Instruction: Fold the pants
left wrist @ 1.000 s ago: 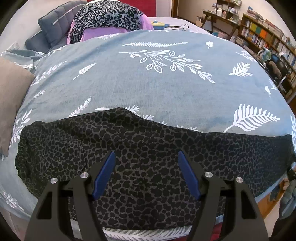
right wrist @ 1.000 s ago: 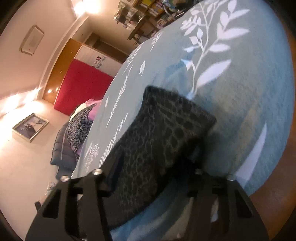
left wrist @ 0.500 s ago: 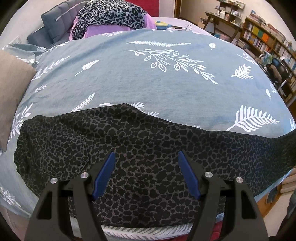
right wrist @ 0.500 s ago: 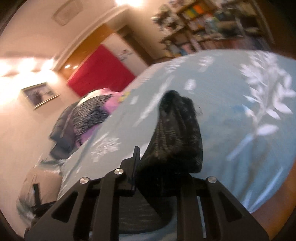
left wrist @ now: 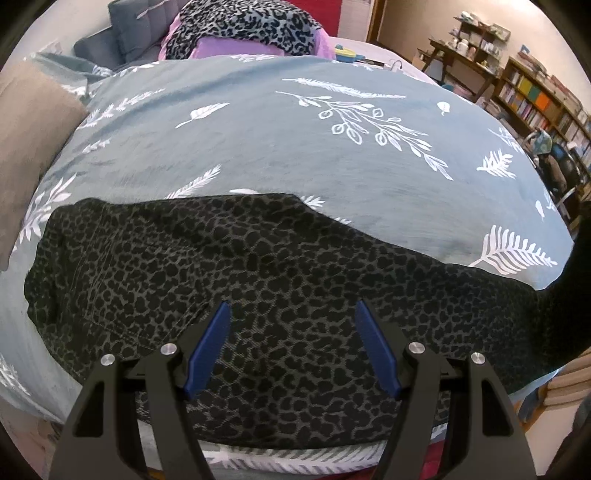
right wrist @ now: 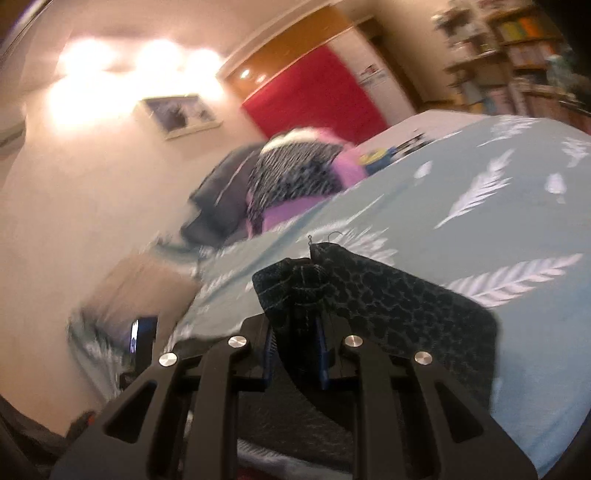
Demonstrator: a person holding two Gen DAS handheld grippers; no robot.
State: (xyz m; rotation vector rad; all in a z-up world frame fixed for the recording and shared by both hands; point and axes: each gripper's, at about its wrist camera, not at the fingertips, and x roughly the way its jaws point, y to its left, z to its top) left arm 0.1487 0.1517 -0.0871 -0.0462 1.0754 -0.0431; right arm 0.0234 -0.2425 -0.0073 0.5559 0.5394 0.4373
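Dark leopard-print pants [left wrist: 229, 280] lie spread across the near edge of a grey-blue leaf-print bed cover [left wrist: 295, 147]. My left gripper [left wrist: 291, 332] is open, its blue pads hovering just above the middle of the pants, holding nothing. My right gripper [right wrist: 297, 343] is shut on the leg end of the pants [right wrist: 388, 302], which is lifted off the bed and bunched between the pads. At the right edge of the left wrist view the leg rises out of frame.
A pile of leopard and purple clothes [left wrist: 240, 29] and a grey pillow [left wrist: 122, 44] lie at the bed's far end. A brown cushion [left wrist: 22, 140] lies at the left. Bookshelves [left wrist: 535, 99] stand at the right.
My right gripper has lifted the pant leg end and swung it up and toward the left over the bed. My left gripper stayed open over the pants, drifting slightly nearer.
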